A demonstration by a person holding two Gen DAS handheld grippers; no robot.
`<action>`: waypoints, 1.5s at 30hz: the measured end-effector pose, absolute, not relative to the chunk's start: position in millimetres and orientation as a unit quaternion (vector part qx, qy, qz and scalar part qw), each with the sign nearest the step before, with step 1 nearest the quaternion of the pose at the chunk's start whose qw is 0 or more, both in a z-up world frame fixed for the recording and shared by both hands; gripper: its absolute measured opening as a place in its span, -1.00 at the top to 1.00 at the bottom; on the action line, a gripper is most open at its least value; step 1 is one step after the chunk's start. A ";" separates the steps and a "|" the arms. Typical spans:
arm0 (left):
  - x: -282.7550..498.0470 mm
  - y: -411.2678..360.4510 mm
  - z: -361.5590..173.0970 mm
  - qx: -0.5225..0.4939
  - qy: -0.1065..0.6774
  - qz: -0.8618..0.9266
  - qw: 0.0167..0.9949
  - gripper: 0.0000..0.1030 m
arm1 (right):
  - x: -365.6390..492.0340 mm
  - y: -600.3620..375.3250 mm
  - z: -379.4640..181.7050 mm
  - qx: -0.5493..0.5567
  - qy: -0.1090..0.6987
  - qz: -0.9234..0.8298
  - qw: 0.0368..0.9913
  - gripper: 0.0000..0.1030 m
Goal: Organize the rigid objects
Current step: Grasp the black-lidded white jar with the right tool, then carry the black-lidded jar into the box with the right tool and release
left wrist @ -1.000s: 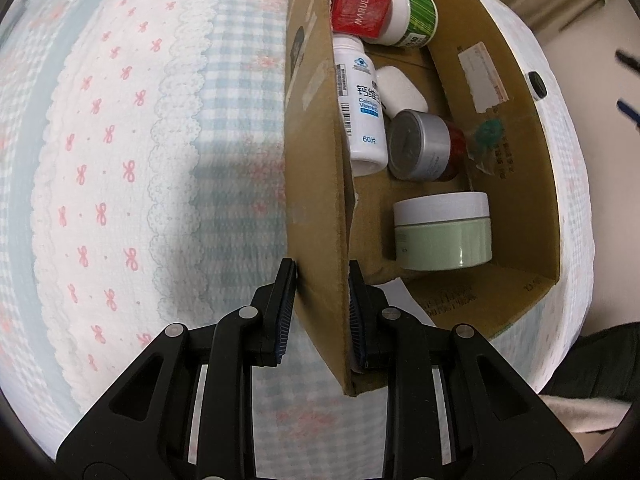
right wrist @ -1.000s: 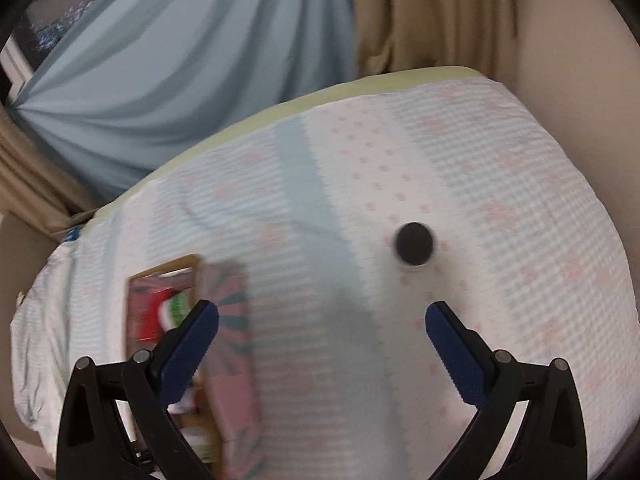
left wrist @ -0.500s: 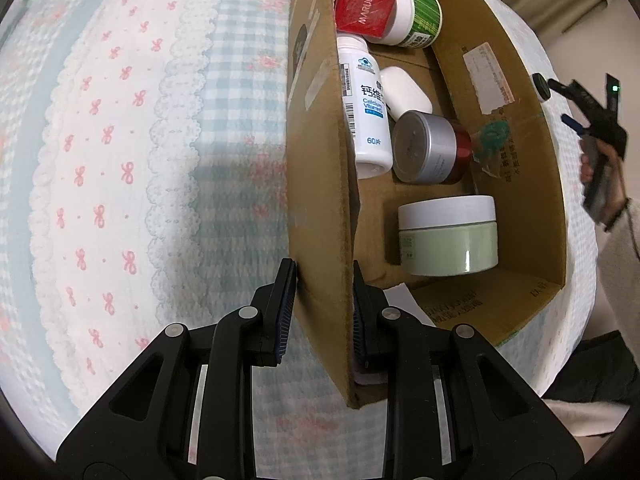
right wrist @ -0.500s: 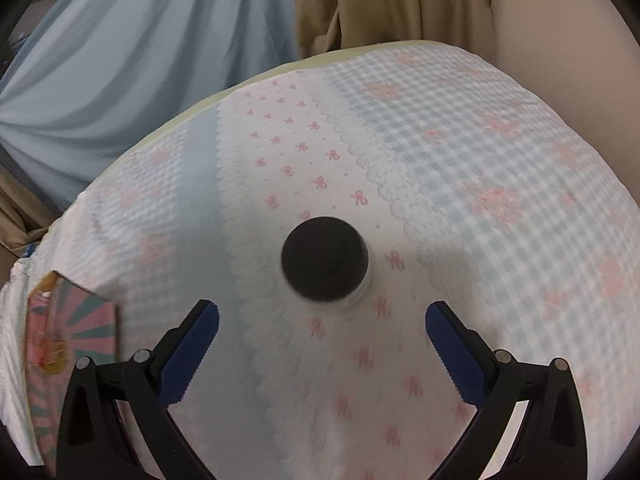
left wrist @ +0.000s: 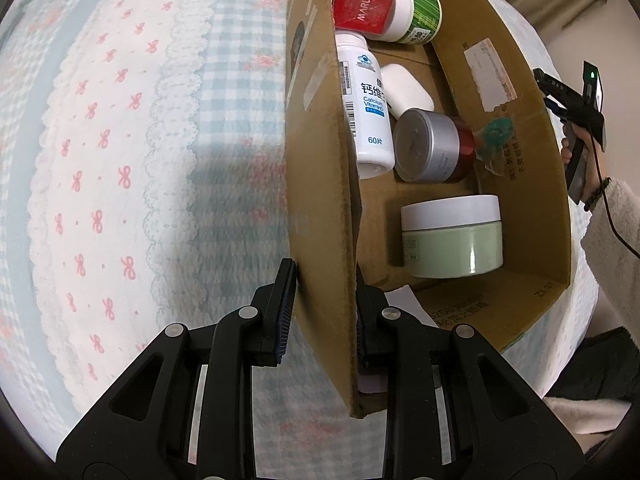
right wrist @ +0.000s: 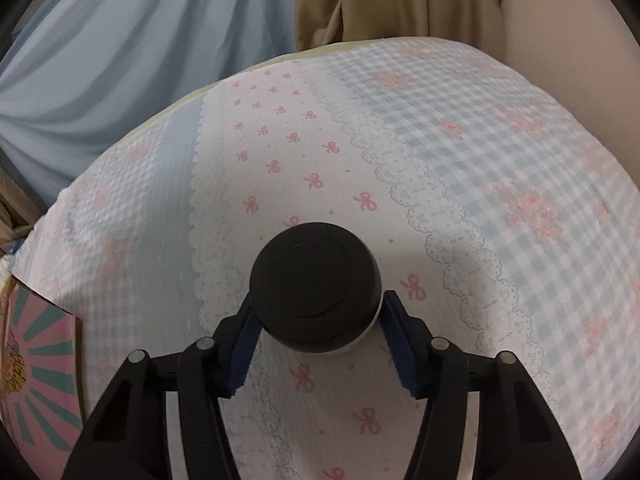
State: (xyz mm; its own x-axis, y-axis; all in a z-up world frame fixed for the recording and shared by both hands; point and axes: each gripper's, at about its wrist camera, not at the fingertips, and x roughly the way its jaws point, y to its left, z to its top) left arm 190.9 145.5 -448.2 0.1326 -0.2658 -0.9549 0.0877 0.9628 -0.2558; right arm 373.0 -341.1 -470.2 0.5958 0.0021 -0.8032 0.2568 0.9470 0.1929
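Bow-print bedspread [right wrist: 400, 184], blue curtain [right wrist: 120, 52] behind

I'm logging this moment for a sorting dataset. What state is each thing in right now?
cardboard box: open-topped, its side wall clamped.
left gripper: shut on that wall.
right gripper: fingers against the black-lidded jar, about shut.
black-lidded jar: upright on the bed, lid on.
green jar: in the box, upright, white lid on.
silver-lidded jar: on its side.
white bottle: lying down.
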 end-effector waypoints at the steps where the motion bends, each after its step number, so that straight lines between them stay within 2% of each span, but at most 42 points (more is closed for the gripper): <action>1: 191.4 146.3 -447.9 -0.069 0.648 -0.118 0.750 0.58 | 373.0 -342.5 -470.4 0.150 0.444 -0.070 0.881 -0.06; 12: 191.4 150.6 -446.0 -0.072 0.647 -0.118 0.750 0.58 | 364.2 -344.6 -445.4 0.184 0.436 -0.047 0.880 -0.04; 21: 194.1 148.1 -444.3 -0.059 0.651 -0.126 0.746 0.58 | 327.7 -308.4 -351.8 0.191 0.427 -0.003 0.884 -0.05; 28: 199.1 148.6 -446.5 -0.060 0.655 -0.137 0.740 0.58 | 288.9 -225.7 -295.3 0.209 0.454 0.049 0.865 -0.05; 37: 202.5 153.3 -444.4 -0.063 0.656 -0.146 0.737 0.58 | 262.1 -102.1 -305.6 0.204 0.511 0.126 0.826 -0.05; 45: 201.6 152.8 -442.7 -0.057 0.653 -0.152 0.740 0.58 | 253.9 -46.5 -341.9 0.190 0.550 0.140 0.801 -0.02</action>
